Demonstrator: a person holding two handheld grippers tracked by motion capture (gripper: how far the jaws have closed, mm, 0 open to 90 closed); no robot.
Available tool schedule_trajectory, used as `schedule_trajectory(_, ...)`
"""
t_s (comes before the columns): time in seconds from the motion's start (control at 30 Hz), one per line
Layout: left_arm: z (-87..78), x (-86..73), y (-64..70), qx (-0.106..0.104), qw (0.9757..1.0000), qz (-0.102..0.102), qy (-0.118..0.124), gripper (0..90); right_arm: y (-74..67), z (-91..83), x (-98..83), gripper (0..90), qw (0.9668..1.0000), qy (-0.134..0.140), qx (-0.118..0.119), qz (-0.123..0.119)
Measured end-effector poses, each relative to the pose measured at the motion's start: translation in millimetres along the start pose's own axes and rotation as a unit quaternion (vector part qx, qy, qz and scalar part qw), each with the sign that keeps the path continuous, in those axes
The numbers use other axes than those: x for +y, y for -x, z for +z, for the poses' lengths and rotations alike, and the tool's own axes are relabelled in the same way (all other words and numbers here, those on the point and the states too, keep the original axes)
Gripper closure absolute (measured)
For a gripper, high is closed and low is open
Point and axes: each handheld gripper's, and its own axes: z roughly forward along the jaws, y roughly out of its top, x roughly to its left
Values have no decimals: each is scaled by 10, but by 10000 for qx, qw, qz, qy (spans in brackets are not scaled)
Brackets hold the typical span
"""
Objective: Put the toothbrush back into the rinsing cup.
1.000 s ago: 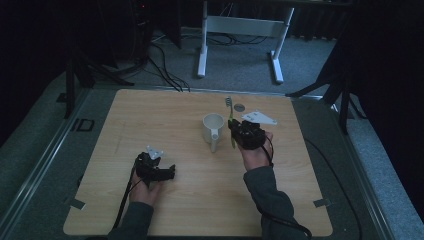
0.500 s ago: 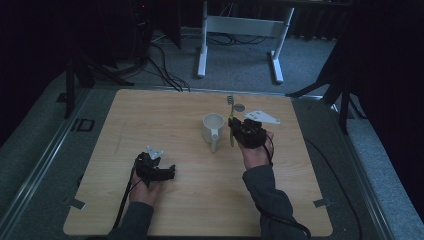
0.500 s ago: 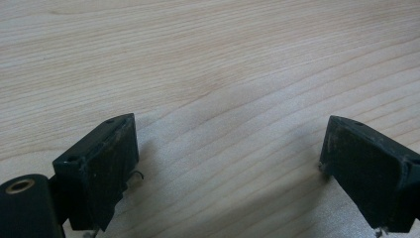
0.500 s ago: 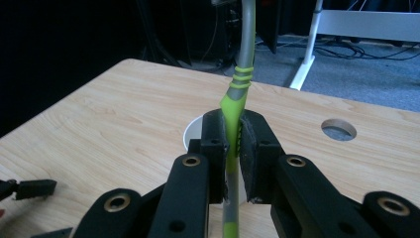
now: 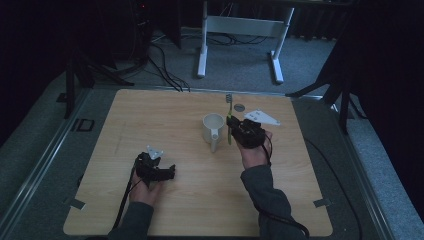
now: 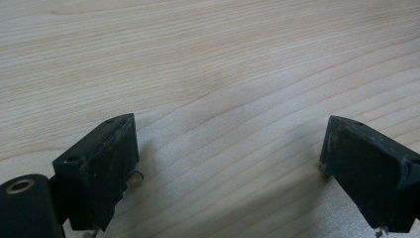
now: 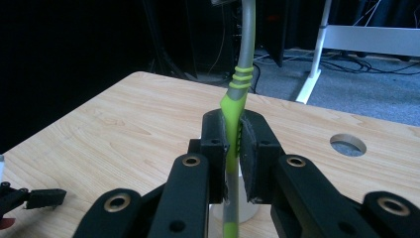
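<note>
In the high view the right gripper [image 5: 231, 131] holds a green toothbrush [image 5: 229, 117] upright, just beside the white mug [image 5: 213, 128] on the table [image 5: 165, 120]. The left gripper [image 5: 167, 172] rests apart, near the front edge.

In the left gripper view its jaws stand wide apart over bare wood, holding nothing.

In the right gripper view the jaws are clenched on the toothbrush [image 7: 233, 106] at the thick green handle. It seems light, stiff and smooth, so it may slip; the ribbed handle is the best place to hold

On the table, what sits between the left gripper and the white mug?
Nothing: in the high view only bare wood of the table lies between the left gripper and the white mug. The left gripper view shows bare wood between its open jaws.
</note>
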Motion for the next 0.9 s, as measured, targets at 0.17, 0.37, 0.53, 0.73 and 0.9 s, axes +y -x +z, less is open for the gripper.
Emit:
schedule_trajectory(0.17, 0, 0, 0, -3, 10000, 0, 2, 83, -18, 25, 3, 814, 10000, 28, 17, -23)
schedule_trajectory(0.37, 0, 0, 0, -1, 10000, -1, 2, 83, -28, 46, -7, 814, 10000, 66, 53, 4)
schedule_trajectory(0.53, 0, 0, 0, -3, 10000, 2, 1, 83, -40, 58, 3, 814, 9998, 108, 118, 74)
schedule_trajectory(0.73, 0, 0, 0, -3, 10000, 2, -1, 83, -79, 66, 27, 814, 9997, 171, 145, 30)
schedule_trajectory(0.9, 0, 0, 0, -1, 10000, -1, -1, 84, -95, 75, 39, 814, 9996, 216, 159, 22)
